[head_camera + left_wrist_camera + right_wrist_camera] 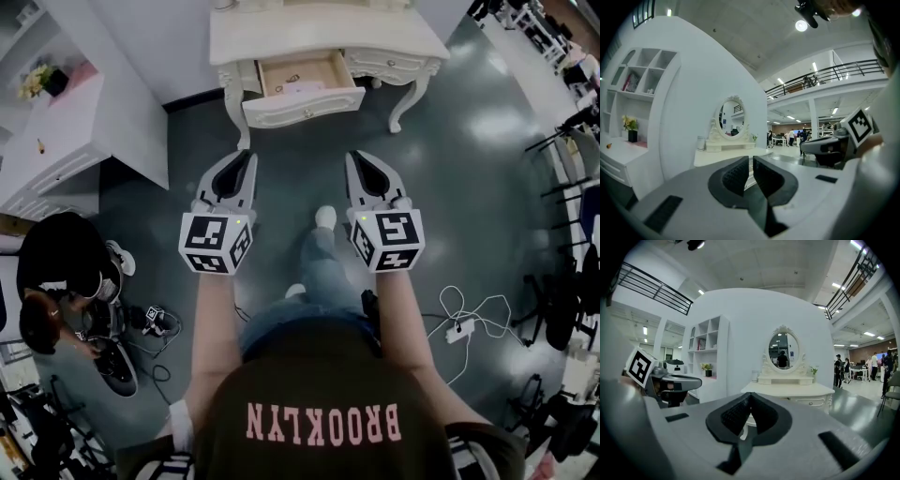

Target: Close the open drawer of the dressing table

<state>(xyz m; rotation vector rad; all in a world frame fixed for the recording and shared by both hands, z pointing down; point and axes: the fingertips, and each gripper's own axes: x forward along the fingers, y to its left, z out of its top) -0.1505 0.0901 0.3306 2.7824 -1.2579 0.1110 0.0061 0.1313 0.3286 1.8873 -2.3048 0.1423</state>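
Observation:
The cream dressing table (pixel 412 42) stands at the top of the head view, its middle drawer (pixel 305 86) pulled out, with small items inside. Both grippers hover side by side over the grey floor, short of the drawer front and pointing at it. My left gripper (pixel 246 154) is shut and holds nothing, as is my right gripper (pixel 356 157). In the left gripper view the pads (pixel 740 173) nearly meet below the table top (pixel 722 157). In the right gripper view the closed pads (pixel 740 411) hide the drawer; the oval mirror (pixel 783 350) rises above.
A white shelf unit (pixel 66 150) stands to the left of the table. A person (pixel 56 272) crouches at the lower left beside gear and cables. A power strip with cords (pixel 459 328) lies at the right, and dark chairs (pixel 572 281) line the right edge.

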